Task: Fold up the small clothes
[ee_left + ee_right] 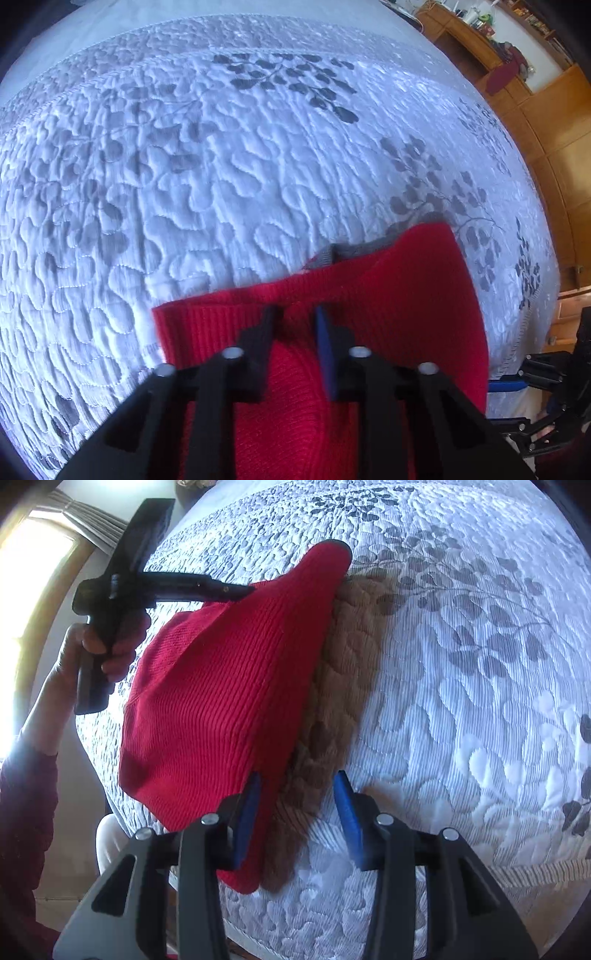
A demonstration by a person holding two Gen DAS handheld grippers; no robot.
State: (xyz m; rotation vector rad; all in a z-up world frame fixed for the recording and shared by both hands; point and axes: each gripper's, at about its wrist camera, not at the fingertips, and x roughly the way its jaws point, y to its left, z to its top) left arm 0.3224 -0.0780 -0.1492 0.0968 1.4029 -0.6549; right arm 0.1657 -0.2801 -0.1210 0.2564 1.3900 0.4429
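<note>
**Asker:** What are the two grippers doing with the garment?

**Describer:** A red ribbed knit garment (225,686) is lifted off a white quilted bedspread (461,709) printed with grey leaf sprays. The left gripper (295,314) is clenched on one edge of it: in its own camera view the red fabric bunches up between the two fingers, which stand close together with cloth filling the gap. Seen from the right wrist, that same gripper reaches in from the far left, its tips buried in the upper part of the red cloth, and a bare hand (99,650) grips its handle.

**Asker:** And the right gripper?

**Describer:** The right gripper (297,794) is released, with its blue-padded fingers (345,805) spread wide apart. The lower edge of the red garment hangs just inside its left finger, and I cannot tell whether they touch. Between the fingers lies the garment's shadow (332,701) on the bedspread.

**Asker:** Anything beyond the bed?

**Describer:** Ahead and to the right of the left gripper stands wooden furniture (535,122) with small cluttered items on top, too small to identify. A bright window (33,590) with a curtain lies far left of the right gripper.
</note>
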